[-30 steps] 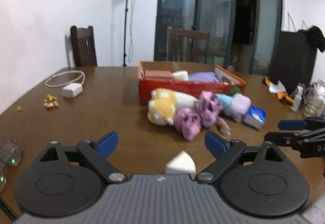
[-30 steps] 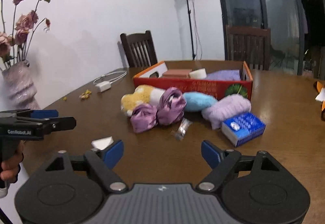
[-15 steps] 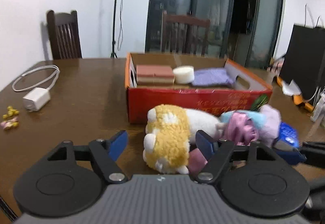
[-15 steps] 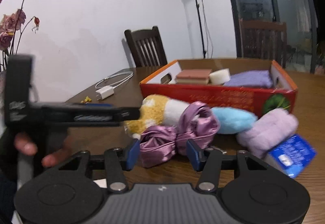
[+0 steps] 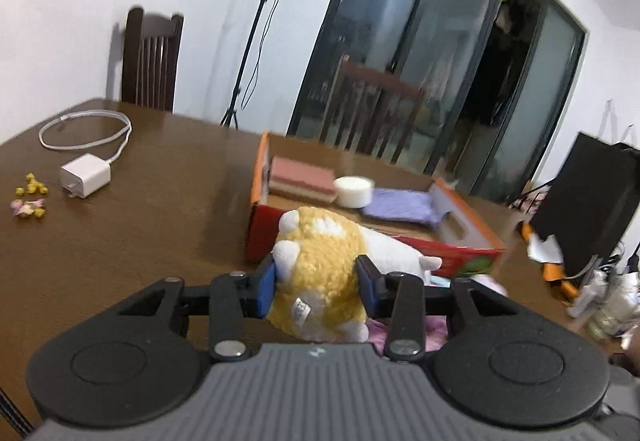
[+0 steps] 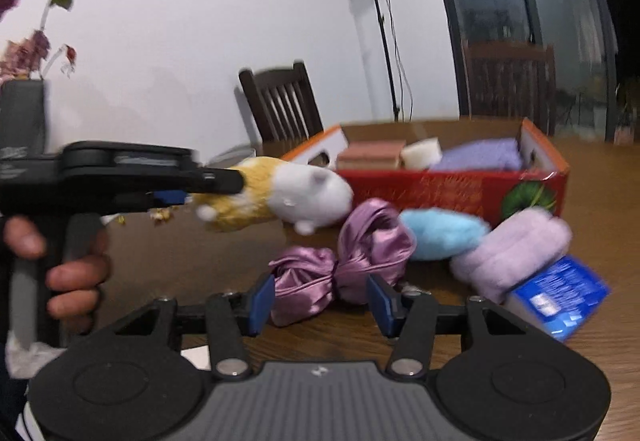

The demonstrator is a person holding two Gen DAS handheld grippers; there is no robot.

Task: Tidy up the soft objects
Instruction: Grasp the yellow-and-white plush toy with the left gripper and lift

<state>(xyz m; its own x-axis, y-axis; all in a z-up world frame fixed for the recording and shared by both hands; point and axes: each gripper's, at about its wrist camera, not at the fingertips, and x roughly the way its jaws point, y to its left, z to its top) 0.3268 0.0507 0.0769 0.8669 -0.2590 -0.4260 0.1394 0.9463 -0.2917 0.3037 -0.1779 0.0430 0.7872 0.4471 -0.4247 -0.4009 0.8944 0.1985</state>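
Observation:
My left gripper (image 5: 316, 283) is shut on a yellow and white plush toy (image 5: 320, 273) and holds it above the table, just before the red cardboard box (image 5: 460, 253). The toy also shows in the right wrist view (image 6: 276, 197), lifted in the left gripper (image 6: 200, 181). My right gripper (image 6: 320, 299) is open, its jaws on either side of a purple satin scrunchie (image 6: 340, 261) that lies on the table. A light blue soft pad (image 6: 440, 235) and a lilac fluffy roll (image 6: 516, 245) lie beside it. The box holds a pink sponge (image 5: 302, 179), a white round puff (image 5: 354, 191) and a purple cloth (image 5: 400, 205).
A blue packet (image 6: 560, 297) lies at the right. A white charger with cable (image 5: 84, 175) and small dried flowers (image 5: 30, 197) lie at the table's left. Chairs (image 5: 150, 57) stand behind the table. A black bag (image 5: 592, 197) and clutter sit far right.
My left gripper closed on the plush toy and lifted it off the table. My right gripper moved forward around the purple scrunchie and stays open.

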